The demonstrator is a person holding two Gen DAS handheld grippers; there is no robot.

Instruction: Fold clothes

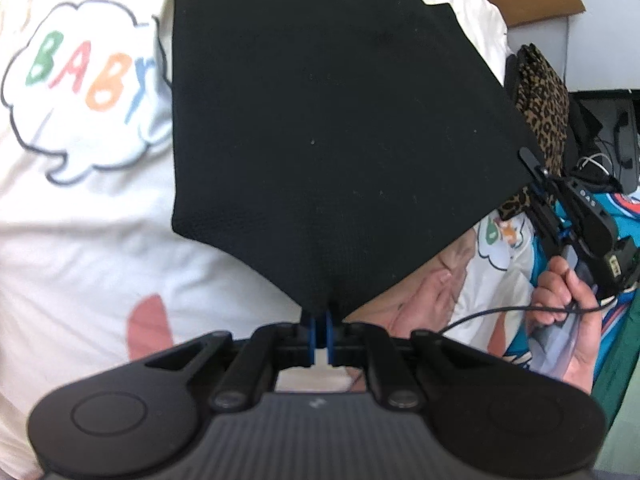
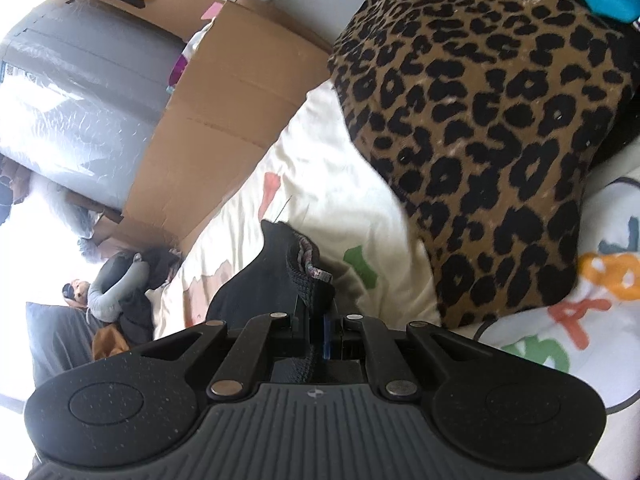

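Black garment stretched between two clamped grippers, mid-fold.

The left gripper (image 1: 320, 322), low in the left wrist view, pinches one corner of the black garment (image 1: 320, 128); the right gripper (image 1: 534, 168), at the right edge, pinches another corner. The cloth fills the middle of the frame above the printed bedsheet (image 1: 80, 220), its upper part apparently resting there. It looks partly folded, not yet laid flat. A leopard-print garment (image 2: 480, 140) sits at the upper right of the right wrist view, seemingly already folded.

Bedroom — printed duvet (image 1: 80, 220), clothes.
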